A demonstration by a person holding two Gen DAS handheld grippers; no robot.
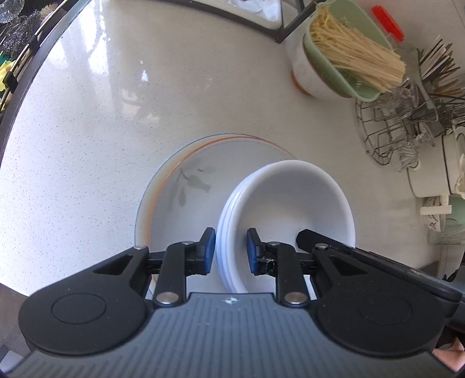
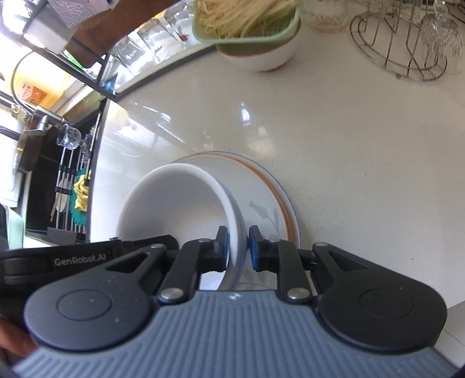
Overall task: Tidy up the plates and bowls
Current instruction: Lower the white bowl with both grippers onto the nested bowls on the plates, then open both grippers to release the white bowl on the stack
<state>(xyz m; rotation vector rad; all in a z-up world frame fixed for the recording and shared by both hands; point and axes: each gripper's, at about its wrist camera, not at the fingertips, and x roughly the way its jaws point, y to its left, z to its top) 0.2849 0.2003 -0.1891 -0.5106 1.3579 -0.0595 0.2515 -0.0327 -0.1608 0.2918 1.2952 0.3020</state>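
Note:
A stack of white bowls [image 1: 290, 203] sits tilted over a leaf-patterned plate [image 1: 186, 180] with an orange and blue rim on the white counter. My left gripper [image 1: 231, 250] straddles the stack's left rim, blue pads on either side, closed on it. In the right wrist view my right gripper [image 2: 237, 247] grips the right rim of the same bowls [image 2: 174, 209], with the plate [image 2: 261, 189] under and beyond them. The other gripper's body shows at the left of that view.
A bowl with a green strainer of noodles [image 1: 348, 55] stands at the back right, also seen in the right wrist view [image 2: 250, 26]. A wire glass rack [image 1: 407, 122] and a chopstick holder stand at the right. A sink area [image 2: 58, 174] lies beyond the counter's left edge.

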